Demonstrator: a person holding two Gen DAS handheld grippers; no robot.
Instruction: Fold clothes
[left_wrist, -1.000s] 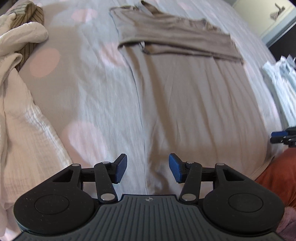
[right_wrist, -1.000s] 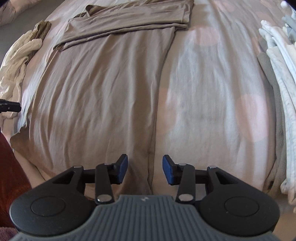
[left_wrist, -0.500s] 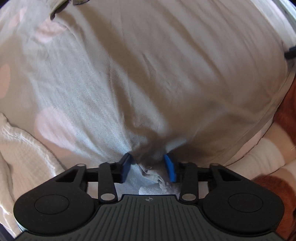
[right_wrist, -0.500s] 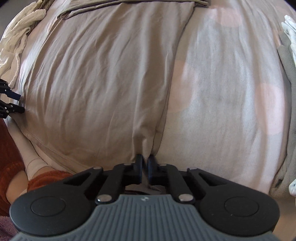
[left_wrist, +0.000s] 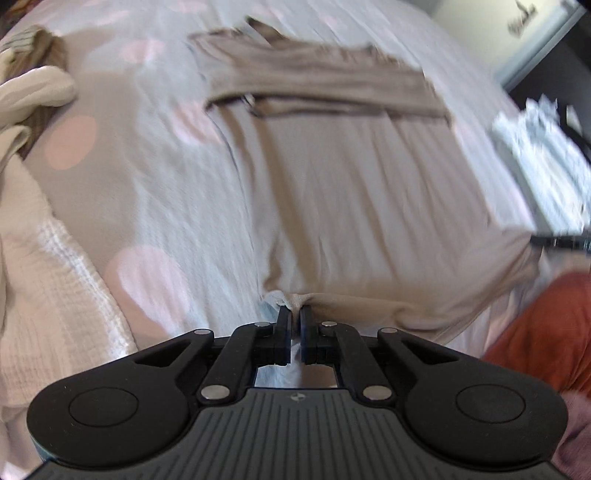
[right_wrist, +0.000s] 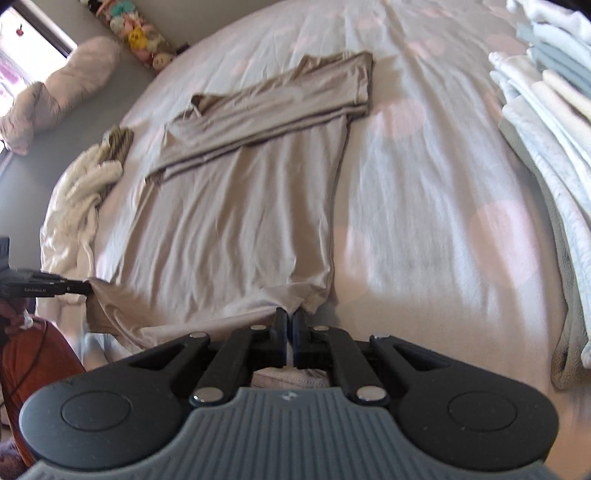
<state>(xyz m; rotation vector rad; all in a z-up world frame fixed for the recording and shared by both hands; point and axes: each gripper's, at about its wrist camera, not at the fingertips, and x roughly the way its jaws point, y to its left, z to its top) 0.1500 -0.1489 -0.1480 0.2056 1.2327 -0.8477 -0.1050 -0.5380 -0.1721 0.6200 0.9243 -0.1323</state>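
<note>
One taupe shirt (right_wrist: 236, 206) was spread on the dotted bedsheet (right_wrist: 424, 221). Its two near hem corners were pinched, one in the left gripper (left_wrist: 294, 317), one in the right gripper (right_wrist: 288, 320), both jaws closed tight on fabric. No writing could be read clearly.

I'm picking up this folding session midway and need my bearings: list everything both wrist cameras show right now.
taupe garment: one, beige-brown, flat mid-bed, sleeves folded across its top, near hem lifted at both corners
bedsheet: one, pale with pink dots, under everything
folded stack: one pile, white and pale blue, right edge of bed
cream pile: one heap, off-white with a striped brown piece, left side of bed
pillow: one, pinkish, on the floor by the window
plush toys: a row, mixed colours, against the far wall
rust-orange clothing: the person's, near edge
left tongs: black, shut on the hem's left corner
right tongs: black, shut on the right corner
</note>
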